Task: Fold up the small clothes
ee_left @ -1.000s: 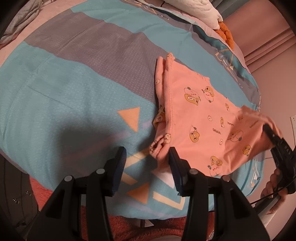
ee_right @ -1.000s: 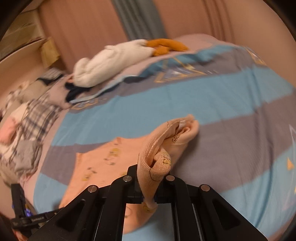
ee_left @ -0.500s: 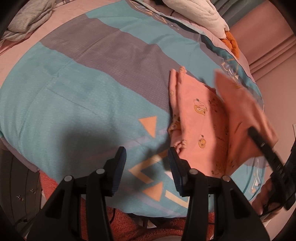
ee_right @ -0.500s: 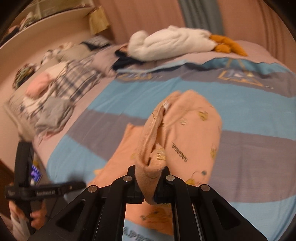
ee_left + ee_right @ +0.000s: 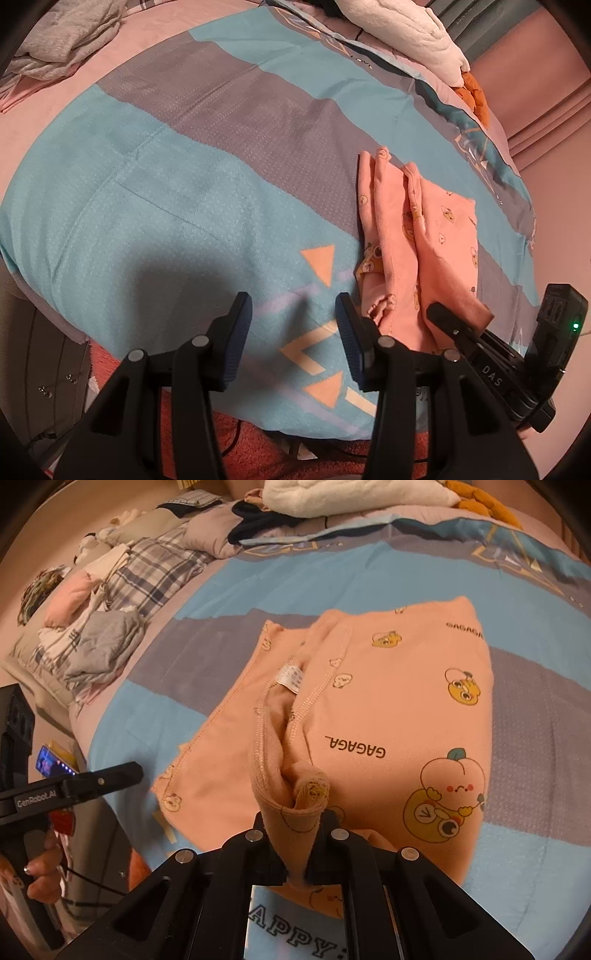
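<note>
Right gripper (image 5: pixel 295 853) clamped tight on bunched hem of peach cartoon-print fleece garment (image 5: pixel 388 709), folded over on blue-grey striped bedspread (image 5: pixel 166 184). Left gripper (image 5: pixel 291 332) half open, empty, beside garment's edge.

A bed is filling most of both views, wearing a quilt (image 5: pixel 155 177) in blue and grey bands with orange triangles. Pink curtains (image 5: pixel 546 122) are hanging beyond its far corner. Warm, dim light is casting soft shadows across the quilt, and a white plush toy (image 5: pixel 354 494) is lying at the head.
</note>
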The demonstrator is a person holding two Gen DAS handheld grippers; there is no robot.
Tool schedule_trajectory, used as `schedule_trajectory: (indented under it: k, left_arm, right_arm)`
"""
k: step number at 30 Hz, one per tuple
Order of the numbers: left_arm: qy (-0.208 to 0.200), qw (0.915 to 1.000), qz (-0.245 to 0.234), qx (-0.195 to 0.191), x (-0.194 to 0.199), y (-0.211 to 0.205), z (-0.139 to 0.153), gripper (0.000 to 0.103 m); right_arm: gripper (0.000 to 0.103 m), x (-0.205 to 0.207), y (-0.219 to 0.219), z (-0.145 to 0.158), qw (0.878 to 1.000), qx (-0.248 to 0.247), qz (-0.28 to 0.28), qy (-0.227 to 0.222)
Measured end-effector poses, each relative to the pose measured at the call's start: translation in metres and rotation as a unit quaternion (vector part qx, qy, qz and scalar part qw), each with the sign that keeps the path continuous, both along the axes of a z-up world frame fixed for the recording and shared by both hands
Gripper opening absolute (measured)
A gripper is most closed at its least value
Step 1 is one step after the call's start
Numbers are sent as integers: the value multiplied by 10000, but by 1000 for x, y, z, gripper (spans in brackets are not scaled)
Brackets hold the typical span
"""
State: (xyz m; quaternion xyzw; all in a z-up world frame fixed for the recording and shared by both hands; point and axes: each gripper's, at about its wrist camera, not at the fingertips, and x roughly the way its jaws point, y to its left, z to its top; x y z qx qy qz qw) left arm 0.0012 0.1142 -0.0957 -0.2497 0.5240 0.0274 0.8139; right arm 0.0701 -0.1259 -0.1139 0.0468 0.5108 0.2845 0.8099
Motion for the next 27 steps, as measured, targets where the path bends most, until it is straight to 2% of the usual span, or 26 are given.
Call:
schedule_trajectory:
  k: [22,27]
  left_arm:
    - [-50,10000,-51,40,3,-7,4,47]
    - [-52,9999,-105,117,3,-10,6,47]
  right_arm:
    - [8,0,1,-6,9998,17,-63,184]
    - [8,-5,4,0,9997,-211,-67,74]
